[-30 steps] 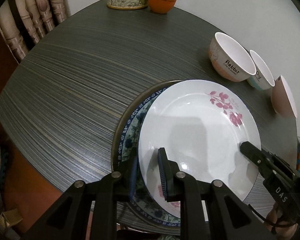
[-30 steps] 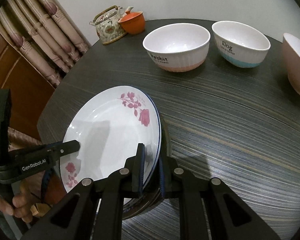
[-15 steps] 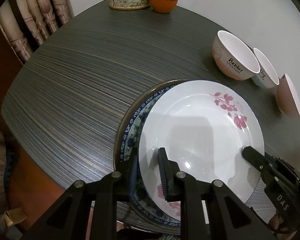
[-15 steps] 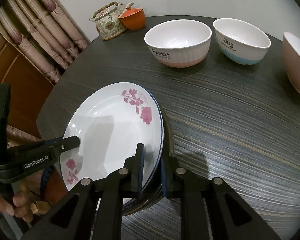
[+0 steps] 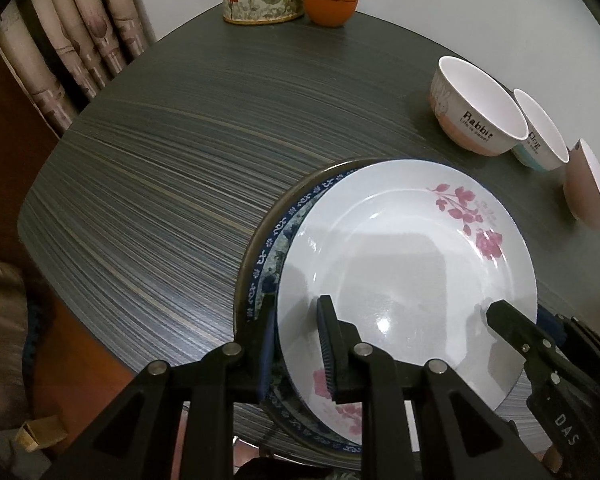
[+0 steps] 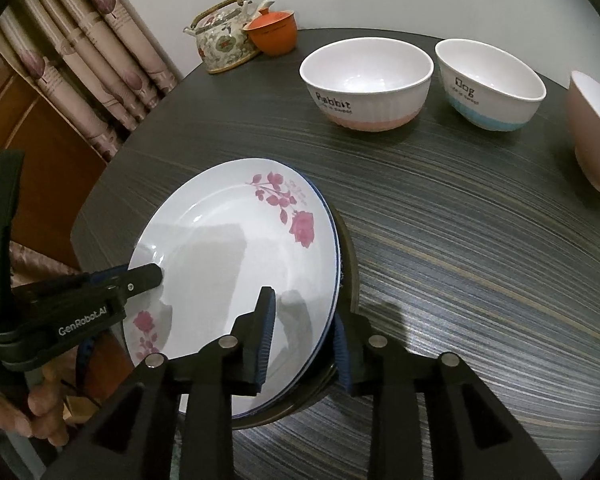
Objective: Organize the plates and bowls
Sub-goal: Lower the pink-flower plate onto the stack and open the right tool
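Gripping the stack of plates from both sides, you have the left claw [image 5: 296, 344] clamped over the near-left rim and the right claw [image 6: 304, 344] clamped over the near-right rim. The white rose plate [image 5: 412, 280] sits on top of a blue-patterned plate [image 5: 276, 236], with a dark plate [image 6: 350, 264] beneath; whether the stack is resting on the bench [image 5: 172, 152] or raised off it I cannot tell. It lies at the bench's near edge. Keep both claws level with each other so the top plate, which sits off-centre toward the right, does not slide. Move the two sides together, with even pressure. The three bowls [image 6: 366, 80] stand along the far-right edge, well apart from the plates.
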{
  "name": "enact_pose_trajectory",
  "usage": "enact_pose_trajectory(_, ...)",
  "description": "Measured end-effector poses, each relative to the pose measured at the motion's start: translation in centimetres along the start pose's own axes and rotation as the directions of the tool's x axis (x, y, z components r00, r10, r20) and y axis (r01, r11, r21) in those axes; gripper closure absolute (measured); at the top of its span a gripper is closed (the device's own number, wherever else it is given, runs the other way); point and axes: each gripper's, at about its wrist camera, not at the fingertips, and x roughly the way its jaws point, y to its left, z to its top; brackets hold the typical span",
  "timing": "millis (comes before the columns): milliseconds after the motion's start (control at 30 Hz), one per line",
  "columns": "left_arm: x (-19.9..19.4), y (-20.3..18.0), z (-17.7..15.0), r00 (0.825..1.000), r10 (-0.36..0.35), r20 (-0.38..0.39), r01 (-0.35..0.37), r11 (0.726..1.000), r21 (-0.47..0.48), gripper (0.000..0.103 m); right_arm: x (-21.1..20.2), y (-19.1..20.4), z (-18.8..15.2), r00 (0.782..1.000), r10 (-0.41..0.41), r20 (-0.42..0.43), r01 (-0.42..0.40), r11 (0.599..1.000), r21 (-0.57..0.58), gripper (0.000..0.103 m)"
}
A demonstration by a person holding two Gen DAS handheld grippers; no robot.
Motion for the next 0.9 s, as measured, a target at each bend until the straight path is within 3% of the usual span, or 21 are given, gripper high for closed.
enact_pose_trajectory(167,-0.6,-0.7,-0.1,0.997,0.061,0.039,-0.062,0.997,0.036,0.082,0.0,0.2,-0.1,1.000,-0.005,-0.002,0.005,1.000,-0.007,0.073)
enact_pose_trajectory(767,-1.8,-1.7,-0.5,0.991,0.110,0.082,-0.114,0.992,0.052,0.082,-0.4,0.1,-0.6,1.000,0.003,0.001,-0.003,1.000,-0.004,0.067)
enact_pose_trajectory(900,-1.9,-2.0,-0.5,0.989,0.122,0.084,-0.127,0.990,0.056,0.082,-1.1,-0.1,-0.7,1.000,-0.011,0.027,0.012,1.000,-0.008,0.059)
